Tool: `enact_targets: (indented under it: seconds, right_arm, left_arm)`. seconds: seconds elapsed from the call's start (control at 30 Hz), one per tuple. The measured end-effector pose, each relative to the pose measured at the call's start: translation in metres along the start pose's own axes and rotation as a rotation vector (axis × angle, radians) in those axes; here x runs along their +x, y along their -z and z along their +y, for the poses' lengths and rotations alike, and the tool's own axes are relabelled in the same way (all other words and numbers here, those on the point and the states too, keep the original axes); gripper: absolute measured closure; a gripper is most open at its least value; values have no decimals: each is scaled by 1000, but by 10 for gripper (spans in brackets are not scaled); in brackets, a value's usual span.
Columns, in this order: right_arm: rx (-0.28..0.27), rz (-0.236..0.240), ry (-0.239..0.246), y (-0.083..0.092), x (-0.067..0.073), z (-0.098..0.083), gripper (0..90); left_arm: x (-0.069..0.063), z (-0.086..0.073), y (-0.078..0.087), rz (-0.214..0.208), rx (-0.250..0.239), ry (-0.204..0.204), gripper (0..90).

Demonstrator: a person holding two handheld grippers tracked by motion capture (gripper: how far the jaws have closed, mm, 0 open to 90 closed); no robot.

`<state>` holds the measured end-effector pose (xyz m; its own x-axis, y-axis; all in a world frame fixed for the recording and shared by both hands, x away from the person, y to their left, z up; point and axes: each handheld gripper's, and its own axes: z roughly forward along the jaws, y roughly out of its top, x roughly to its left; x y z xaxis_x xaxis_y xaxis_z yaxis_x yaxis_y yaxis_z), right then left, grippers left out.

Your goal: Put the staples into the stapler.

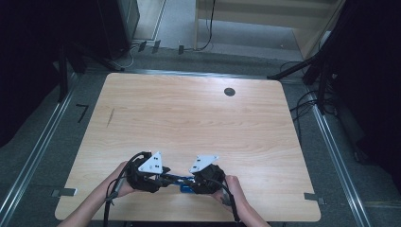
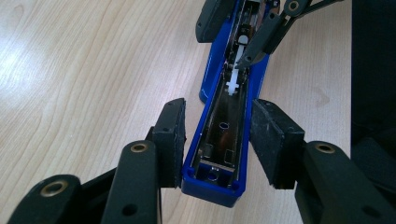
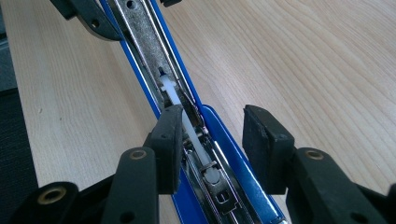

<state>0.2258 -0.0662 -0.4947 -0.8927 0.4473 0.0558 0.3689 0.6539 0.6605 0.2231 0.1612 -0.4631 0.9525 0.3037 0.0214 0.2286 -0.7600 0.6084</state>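
A blue stapler (image 1: 186,189) lies swung open and flat near the front edge of the wooden table (image 1: 198,118), stretched between the two grippers. My left gripper (image 2: 217,140) has a pad against each side of the blue end of the stapler (image 2: 212,186), whose metal tray faces up. My right gripper (image 3: 210,140) straddles the other half of the stapler (image 3: 224,135). One of its fingers (image 3: 169,140) rests by the white pusher rod (image 3: 187,121), and a thin strip of table shows between the blue edge and the other pad. A hand holds each gripper, left gripper (image 1: 165,178) and right gripper (image 1: 191,182).
A round dark cable hole (image 1: 229,91) sits at the table's far right, and a dark streak (image 1: 110,117) marks its left side. The front table edge is just behind the hands. Cables and dark stands lie on the floor beyond the table.
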Motion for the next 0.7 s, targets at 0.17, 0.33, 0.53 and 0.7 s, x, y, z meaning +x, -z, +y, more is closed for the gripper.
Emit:
enact_targets:
  seconds: [0.17, 0.33, 0.53, 0.7]
  right_arm:
    - [0, 1, 2, 0, 0, 0, 603]
    - [3, 14, -9, 0, -2, 0, 602]
    - [5, 16, -8, 0, -3, 1, 596]
    - [0, 22, -1, 1, -3, 2, 605]
  left_arm:
    - [0, -1, 0, -2, 6, -7, 573]
    - [1, -1, 1, -8, -2, -13, 584]
    - [-1, 5, 3, 1, -32, -11, 585]
    - [-4, 7, 4, 18, -38, -15, 579]
